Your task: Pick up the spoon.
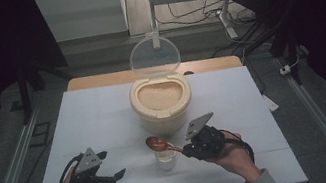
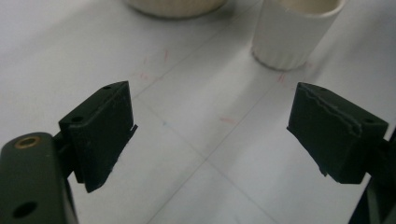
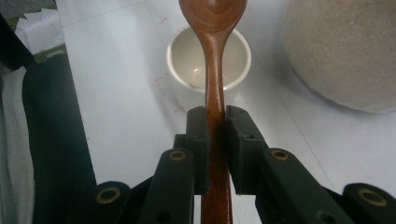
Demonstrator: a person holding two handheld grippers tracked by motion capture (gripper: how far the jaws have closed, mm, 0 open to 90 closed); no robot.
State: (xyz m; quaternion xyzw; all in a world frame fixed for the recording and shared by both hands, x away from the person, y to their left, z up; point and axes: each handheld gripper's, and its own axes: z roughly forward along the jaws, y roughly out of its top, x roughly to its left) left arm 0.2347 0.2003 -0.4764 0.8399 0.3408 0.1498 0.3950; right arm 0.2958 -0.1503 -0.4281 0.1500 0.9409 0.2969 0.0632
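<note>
We hold the right gripper [image 1: 187,148] at about five o'clock on the table [image 1: 104,117], its jaws clamped on the handle of a wooden spoon [image 1: 158,144]. In the right gripper view the spoon's handle [image 3: 215,121] runs straight up between the two pads, and its bowl hangs over a small white cup [image 3: 187,65]. From the high view the spoon's bowl sits above the cup [image 1: 167,159], which stands at six o'clock, just in front of the rice container [image 1: 161,103]. That container is at the centre of the table, filled with rice, its clear round lid [image 1: 154,56] tipped up at twelve o'clock. Our left gripper [image 1: 113,166] is at seven o'clock, well apart from the cup, its jaws spread wide with nothing between them; in the left gripper view its fingers [image 2: 100,130] frame bare table, with the cup [image 2: 294,32] at one o'clock beyond them.
</note>
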